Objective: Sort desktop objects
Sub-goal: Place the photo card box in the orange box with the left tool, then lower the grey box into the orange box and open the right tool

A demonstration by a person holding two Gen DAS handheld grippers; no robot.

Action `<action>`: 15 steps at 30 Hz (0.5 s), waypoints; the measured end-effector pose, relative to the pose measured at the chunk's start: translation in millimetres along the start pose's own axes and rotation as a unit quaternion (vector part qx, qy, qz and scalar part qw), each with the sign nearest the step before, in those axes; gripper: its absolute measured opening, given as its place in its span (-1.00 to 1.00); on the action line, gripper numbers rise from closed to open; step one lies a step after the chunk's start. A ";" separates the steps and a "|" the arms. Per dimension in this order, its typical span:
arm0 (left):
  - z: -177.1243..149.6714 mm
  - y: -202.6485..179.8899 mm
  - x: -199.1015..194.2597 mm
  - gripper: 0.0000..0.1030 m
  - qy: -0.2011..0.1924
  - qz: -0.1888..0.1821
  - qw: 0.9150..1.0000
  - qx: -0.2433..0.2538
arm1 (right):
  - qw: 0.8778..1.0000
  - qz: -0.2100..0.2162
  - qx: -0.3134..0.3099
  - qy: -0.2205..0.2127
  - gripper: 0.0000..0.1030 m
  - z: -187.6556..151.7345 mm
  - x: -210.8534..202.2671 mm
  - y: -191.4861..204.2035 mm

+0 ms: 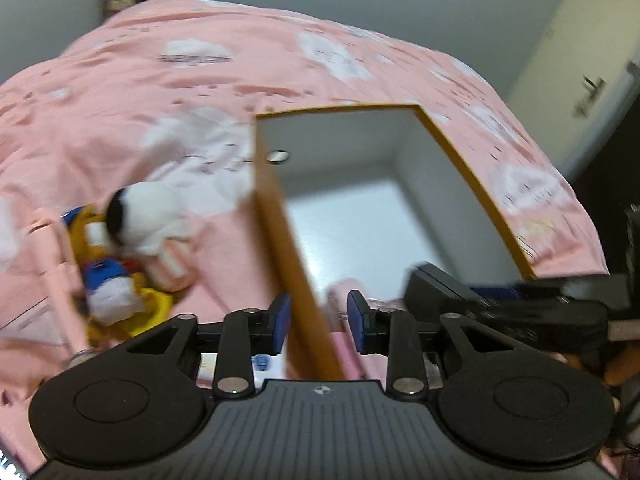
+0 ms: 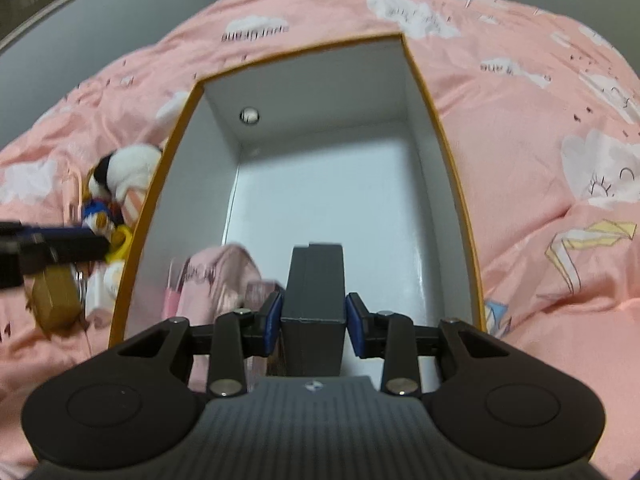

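Right gripper (image 2: 312, 324) clamped on dark grey box (image 2: 316, 280) above open cardboard box (image 2: 448, 148), left gripper (image 1: 318, 318) jaws apart astride its orange wall, plush toys (image 1: 132, 240) beside on pink bedcover (image 1: 160, 80).

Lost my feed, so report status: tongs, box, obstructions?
Right tongs shut on dark case over box. Left tongs open astride box wall. Nothing blocking.
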State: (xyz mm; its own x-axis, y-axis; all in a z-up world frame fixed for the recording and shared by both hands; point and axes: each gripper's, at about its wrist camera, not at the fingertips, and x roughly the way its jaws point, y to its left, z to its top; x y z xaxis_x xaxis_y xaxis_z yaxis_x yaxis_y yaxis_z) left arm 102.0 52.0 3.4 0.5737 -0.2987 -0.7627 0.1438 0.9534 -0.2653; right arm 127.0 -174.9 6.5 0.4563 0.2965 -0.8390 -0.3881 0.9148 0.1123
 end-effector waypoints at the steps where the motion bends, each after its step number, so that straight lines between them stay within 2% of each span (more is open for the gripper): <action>1: 1.7 3.5 0.2 -0.27 0.000 0.006 1.000 -0.008 | 1.000 0.003 -0.003 0.011 -0.28 -0.6 -0.4 -0.6; 8: -3.4 19.9 1.2 -0.25 0.001 0.013 1.000 -0.024 | 0.994 0.033 -0.067 0.074 -0.23 -0.4 4.9 11.0; 9: -4.3 20.2 2.3 -0.23 0.002 0.015 1.000 -0.024 | 0.993 0.041 -0.072 0.079 -0.15 -0.4 5.0 13.0; 10: -7.0 20.1 1.2 -0.13 0.001 0.017 1.000 -0.025 | 0.993 0.046 -0.078 0.080 -0.02 0.4 4.7 15.2; 11: -8.2 20.7 2.0 -0.04 -0.001 0.019 0.999 -0.026 | 0.992 0.047 -0.083 0.078 0.02 2.1 4.3 17.4; 15: -17.5 22.7 2.0 -0.04 -0.017 0.046 0.998 -0.029 | 0.993 0.047 -0.060 0.087 0.05 11.0 14.3 12.6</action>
State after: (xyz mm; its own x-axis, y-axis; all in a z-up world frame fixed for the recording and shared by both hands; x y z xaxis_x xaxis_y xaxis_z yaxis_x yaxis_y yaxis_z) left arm 92.3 72.2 -14.5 0.6097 -0.2080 -0.7648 0.0437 0.9723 -0.2296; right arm 137.4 -156.1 1.8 0.2727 0.3170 -0.9084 -0.5193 0.8433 0.1385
